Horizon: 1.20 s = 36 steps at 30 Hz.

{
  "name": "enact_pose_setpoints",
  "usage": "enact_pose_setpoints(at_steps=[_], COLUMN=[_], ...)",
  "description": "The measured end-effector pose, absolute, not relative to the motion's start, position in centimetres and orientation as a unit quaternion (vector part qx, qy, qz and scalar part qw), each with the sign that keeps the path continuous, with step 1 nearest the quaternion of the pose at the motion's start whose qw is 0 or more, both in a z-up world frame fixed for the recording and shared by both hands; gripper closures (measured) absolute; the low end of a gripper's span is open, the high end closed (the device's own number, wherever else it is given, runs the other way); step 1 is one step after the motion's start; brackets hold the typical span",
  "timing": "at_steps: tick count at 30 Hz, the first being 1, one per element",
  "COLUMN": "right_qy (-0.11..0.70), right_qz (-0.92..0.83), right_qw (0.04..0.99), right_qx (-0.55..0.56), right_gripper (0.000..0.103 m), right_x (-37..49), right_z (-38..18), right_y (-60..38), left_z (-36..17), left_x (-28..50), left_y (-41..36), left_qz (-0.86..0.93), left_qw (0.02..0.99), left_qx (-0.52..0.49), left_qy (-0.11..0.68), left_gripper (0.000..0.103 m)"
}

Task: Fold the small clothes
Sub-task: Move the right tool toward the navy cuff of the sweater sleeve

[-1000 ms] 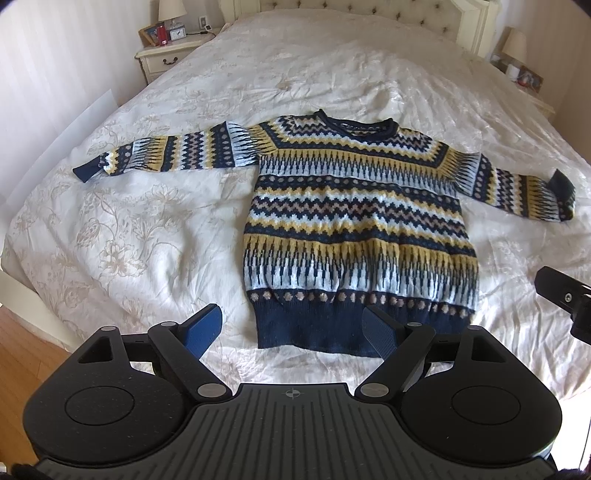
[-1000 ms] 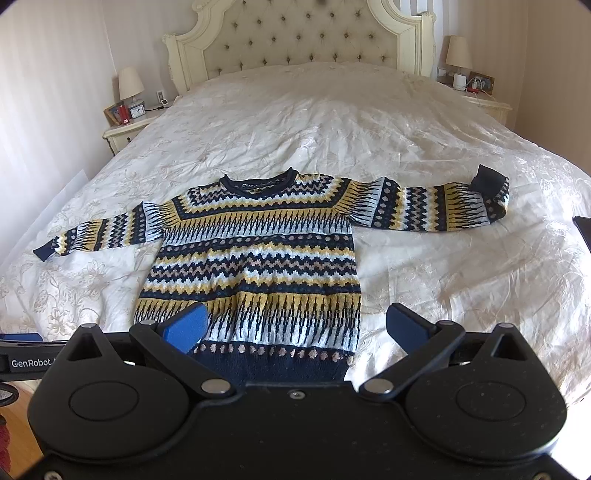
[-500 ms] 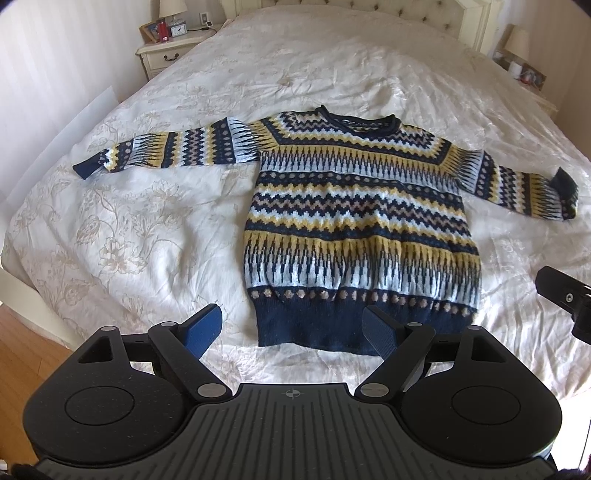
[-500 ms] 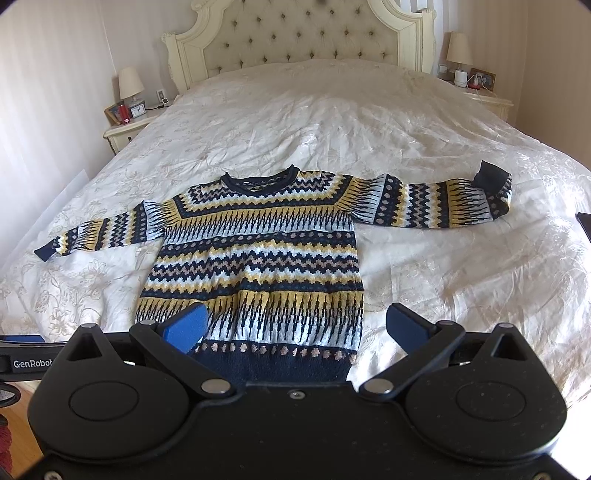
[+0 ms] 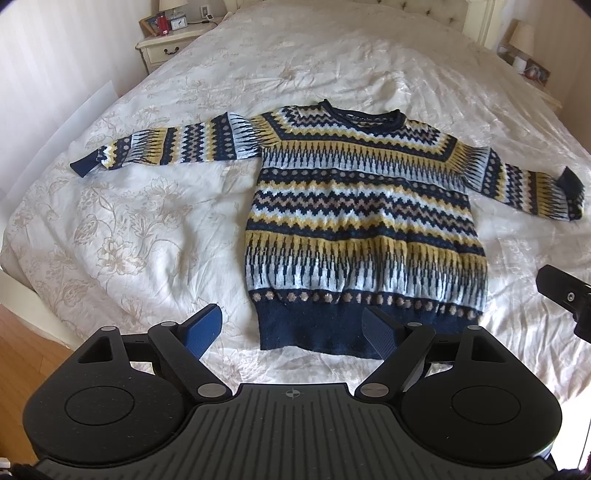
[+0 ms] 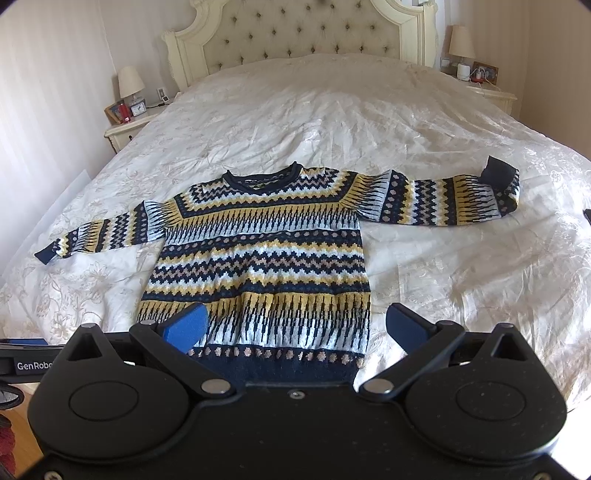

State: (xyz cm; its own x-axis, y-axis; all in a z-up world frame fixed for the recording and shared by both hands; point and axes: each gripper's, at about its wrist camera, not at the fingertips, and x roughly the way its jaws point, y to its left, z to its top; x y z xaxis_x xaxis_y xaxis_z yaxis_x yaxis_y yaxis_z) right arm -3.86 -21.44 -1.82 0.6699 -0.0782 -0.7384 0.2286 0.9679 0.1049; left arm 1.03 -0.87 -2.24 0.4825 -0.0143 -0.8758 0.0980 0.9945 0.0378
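Observation:
A patterned navy, yellow and pale-blue knit sweater (image 5: 362,221) lies flat and face up on the bed, both sleeves spread out sideways; it also shows in the right wrist view (image 6: 266,266). Its right cuff (image 6: 498,173) is turned back. My left gripper (image 5: 291,332) is open and empty, hovering above the navy hem near its left corner. My right gripper (image 6: 295,326) is open and empty above the lower right part of the sweater. Part of the right gripper shows at the right edge of the left wrist view (image 5: 565,295).
The bed has a cream floral quilt (image 5: 129,229) and a tufted headboard (image 6: 303,33). Nightstands with lamps stand at the left (image 6: 129,129) and right (image 6: 484,92). Wooden floor (image 5: 26,354) lies beyond the bed's near left edge.
Both grippers have moved slightly forward and upward over the bed; the sweater sits a little higher in both views. The sweater has not moved and both grippers stay open.

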Motion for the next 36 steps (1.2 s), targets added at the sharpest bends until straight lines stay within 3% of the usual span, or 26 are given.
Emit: enact_pose_setpoints(at_steps=[36], right_qy=[0.424], right_qz=[-0.108], right_qw=[0.890], right_qx=[0.131], right_gripper=[0.001], right_x=[11.6], right_z=[-2.8], right_y=[-21.0], left_z=[-4.6], left_x=[17.7], left_y=[0.1], left_qz=[-0.064], left_qw=[0.830], left_qx=[0.065], left_qy=[0.551], left_gripper=[0.020])
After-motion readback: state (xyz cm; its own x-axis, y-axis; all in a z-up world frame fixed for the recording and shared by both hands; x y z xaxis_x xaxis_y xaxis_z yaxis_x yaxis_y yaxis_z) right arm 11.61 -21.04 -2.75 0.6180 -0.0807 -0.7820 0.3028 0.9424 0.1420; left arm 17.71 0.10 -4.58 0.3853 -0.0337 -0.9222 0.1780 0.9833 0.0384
